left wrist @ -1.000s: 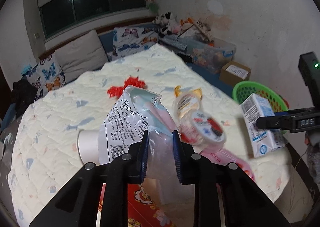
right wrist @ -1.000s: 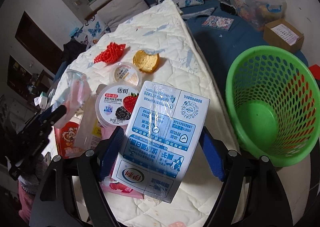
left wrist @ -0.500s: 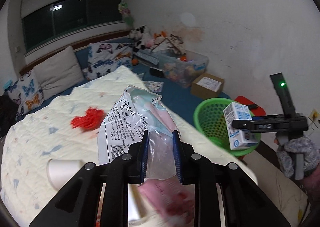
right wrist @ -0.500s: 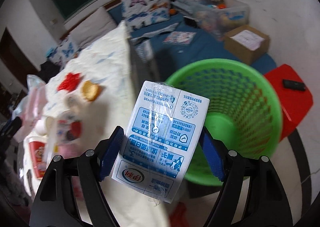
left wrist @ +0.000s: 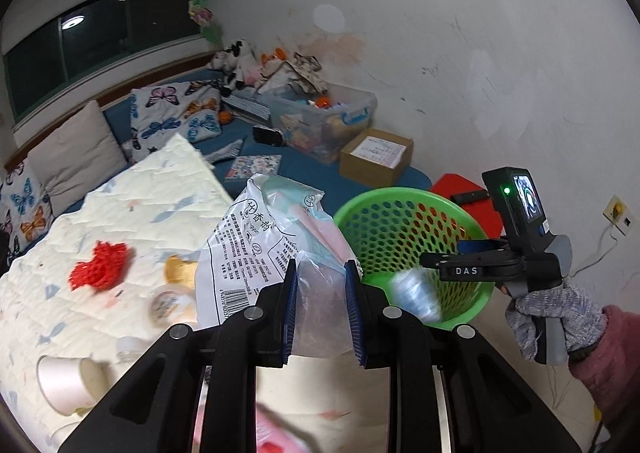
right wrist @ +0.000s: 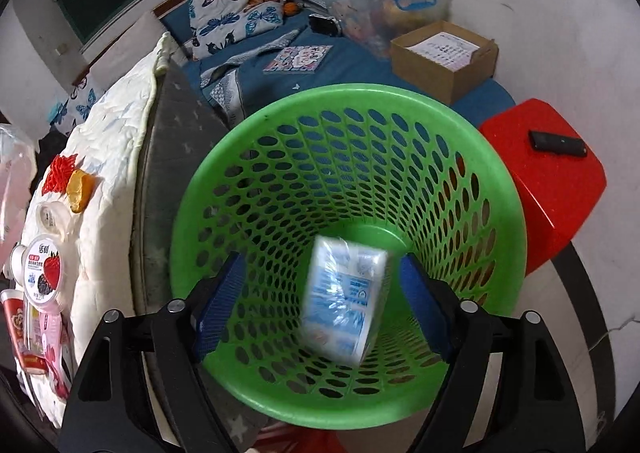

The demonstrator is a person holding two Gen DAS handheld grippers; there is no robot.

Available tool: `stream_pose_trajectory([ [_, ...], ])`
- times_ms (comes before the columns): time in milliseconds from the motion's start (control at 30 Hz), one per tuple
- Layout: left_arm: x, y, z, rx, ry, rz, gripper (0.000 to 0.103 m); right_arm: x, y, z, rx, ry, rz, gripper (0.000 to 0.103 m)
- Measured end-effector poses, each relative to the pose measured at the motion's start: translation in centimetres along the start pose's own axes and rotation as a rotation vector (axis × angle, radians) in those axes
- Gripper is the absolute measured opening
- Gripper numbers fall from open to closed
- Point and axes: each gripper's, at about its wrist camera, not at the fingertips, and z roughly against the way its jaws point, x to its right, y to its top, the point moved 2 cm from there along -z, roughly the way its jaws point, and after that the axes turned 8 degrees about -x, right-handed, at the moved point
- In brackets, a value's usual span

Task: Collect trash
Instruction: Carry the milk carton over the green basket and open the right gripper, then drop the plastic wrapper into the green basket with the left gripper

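Observation:
My left gripper [left wrist: 320, 313] is shut on a crumpled plastic bag [left wrist: 256, 249] with printed text, held above the bed's edge, left of the green basket [left wrist: 472, 293]. My right gripper [right wrist: 320, 293] is open directly over the green basket [right wrist: 208, 189]. The blue-and-white milk carton [right wrist: 344, 301] is blurred, falling inside the basket between the open fingers. In the left wrist view the carton [left wrist: 412, 293] is a blur below the right gripper [left wrist: 428, 259].
On the quilted bed [left wrist: 132, 213] lie a red net [left wrist: 100, 265], an orange wrapper [left wrist: 178, 267], a paper cup [left wrist: 68, 381], and a berry yogurt cup [right wrist: 42, 273]. A red stool [right wrist: 560, 181] with a remote, a cardboard box [right wrist: 444, 53] and a plastic bin stand beyond the basket.
My right gripper moved over the basket, opened and released the milk carton, which is dropping in. My left gripper carried the plastic bag rightward toward the basket.

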Motion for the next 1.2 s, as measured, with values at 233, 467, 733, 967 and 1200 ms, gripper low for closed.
stream_pose_trajectory([
  [233,2.8,1.2,-2.6,-0.037,-0.063,-0.040,0.022,1.5,-0.7,2.2,0.048,-0.006,-0.007,0.081],
  [467,5.8,1.8,-6.0,-0.106,-0.125,-0.068,0.022,3.3,-2.1,5.4,0.112,-0.040,-0.006,0.082],
  [733,7.2,1.9,-7.6,-0.146,-0.149,-0.076,0.034,4.6,-3.3,6.9,0.143,-0.035,-0.019,0.084],
  [967,6.3,1.5,-7.2,-0.129,-0.141,-0.066,0.048,3.8,-3.4,7.0,0.140,-0.020,-0.011,0.084],
  [1200,3.5,0.3,-4.2,-0.094,-0.102,-0.007,0.048,0.7,-4.0,7.7,0.145,0.017,0.051,0.084],
])
